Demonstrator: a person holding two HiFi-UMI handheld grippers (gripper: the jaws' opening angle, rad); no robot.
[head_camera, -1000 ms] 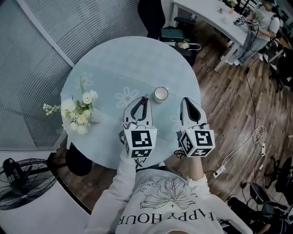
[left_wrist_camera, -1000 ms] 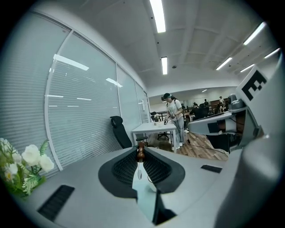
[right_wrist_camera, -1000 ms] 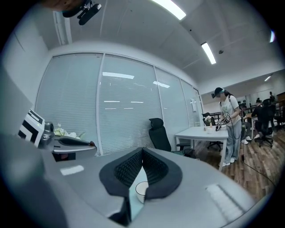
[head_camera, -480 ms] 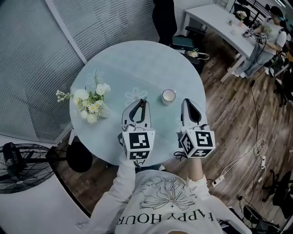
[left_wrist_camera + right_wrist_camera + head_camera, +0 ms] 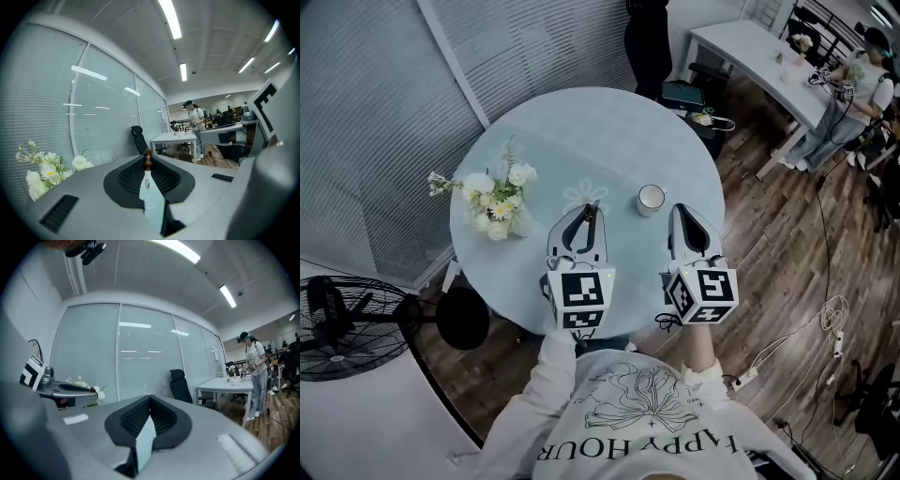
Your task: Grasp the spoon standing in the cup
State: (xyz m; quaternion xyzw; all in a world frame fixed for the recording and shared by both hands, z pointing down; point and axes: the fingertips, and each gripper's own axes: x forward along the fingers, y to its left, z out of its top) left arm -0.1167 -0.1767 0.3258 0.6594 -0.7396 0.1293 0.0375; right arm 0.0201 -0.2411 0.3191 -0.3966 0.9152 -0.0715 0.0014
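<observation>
A white cup stands on the round pale table, and I see no spoon in it. My left gripper hovers left of the cup, shut on a thin spoon. The spoon's brown end pokes up past the fingertips in the left gripper view. My right gripper hangs just right of the cup and nearer me, shut with nothing between its pads. The cup does not show in either gripper view.
A bunch of white flowers stands at the table's left. A black fan is on the floor at lower left. Behind the table are a dark chair, a white desk and a person at far right.
The head view has shifted, so the table sits further right in the picture. The left gripper with the spoon now stands farther from the cup. Both grippers' jaws look unchanged.
</observation>
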